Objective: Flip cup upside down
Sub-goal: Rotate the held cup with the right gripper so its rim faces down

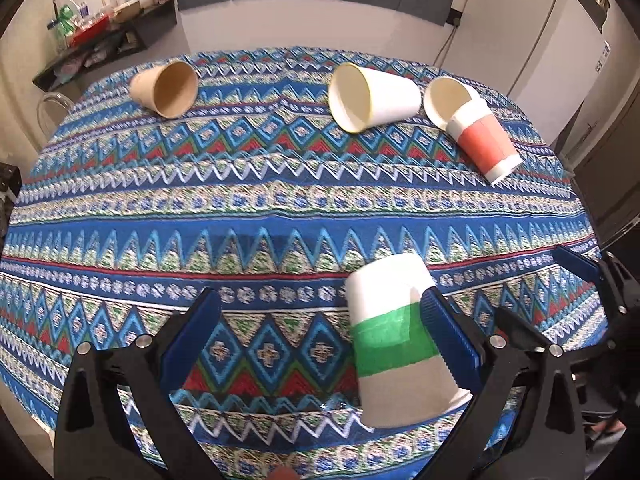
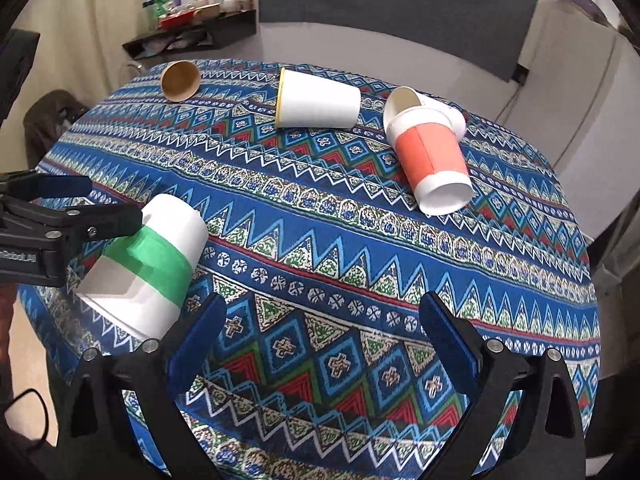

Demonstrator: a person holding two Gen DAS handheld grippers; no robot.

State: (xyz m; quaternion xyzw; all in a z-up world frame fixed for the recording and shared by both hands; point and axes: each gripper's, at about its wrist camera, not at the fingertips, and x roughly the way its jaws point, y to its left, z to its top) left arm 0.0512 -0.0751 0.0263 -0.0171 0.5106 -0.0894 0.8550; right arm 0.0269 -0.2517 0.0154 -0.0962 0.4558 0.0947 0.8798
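A white cup with a green band (image 1: 394,334) stands upside down near the table's front edge, also in the right wrist view (image 2: 150,266). My left gripper (image 1: 320,330) is open; its right finger (image 1: 444,332) is against the cup's side and the left finger is well apart. My right gripper (image 2: 320,332) is open and empty over the cloth, right of that cup. Far back lie a brown cup (image 1: 166,88), a white cup (image 1: 370,96) and a white cup with a red band (image 1: 486,142), all on their sides.
The table carries a blue patterned cloth (image 1: 248,216). A plain white cup (image 2: 404,102) lies behind the red-banded cup (image 2: 434,160). A shelf with bottles (image 1: 96,28) stands beyond the far left; a white fridge (image 1: 532,36) at the far right.
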